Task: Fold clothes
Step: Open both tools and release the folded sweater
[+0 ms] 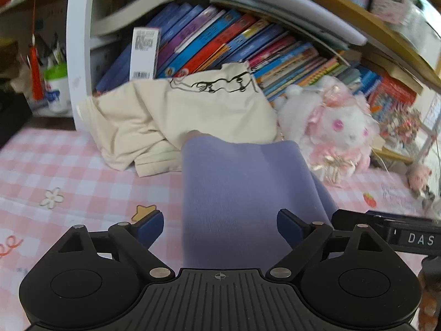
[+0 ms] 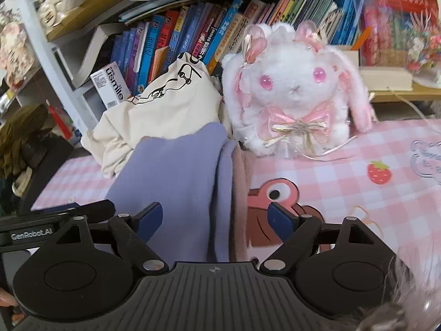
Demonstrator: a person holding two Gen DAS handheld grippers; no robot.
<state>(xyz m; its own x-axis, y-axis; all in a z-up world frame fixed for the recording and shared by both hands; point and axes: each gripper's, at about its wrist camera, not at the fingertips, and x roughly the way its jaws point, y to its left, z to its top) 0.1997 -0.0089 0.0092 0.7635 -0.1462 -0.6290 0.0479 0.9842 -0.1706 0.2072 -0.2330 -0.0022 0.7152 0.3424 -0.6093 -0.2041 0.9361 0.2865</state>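
Left wrist view: the left claw (image 1: 219, 220) is spread wide over a lavender garment (image 1: 234, 193) laid narrow on the checked table (image 1: 82, 193), gripping nothing. Right wrist view: the right claw (image 2: 213, 215) is likewise parted above it. Whether another fold is needed cannot be judged.

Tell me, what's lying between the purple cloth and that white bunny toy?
A strip of pink fabric lies along the purple garment's right edge, between it and the plush bunny. The right wrist view shows it; both grippers hang open.
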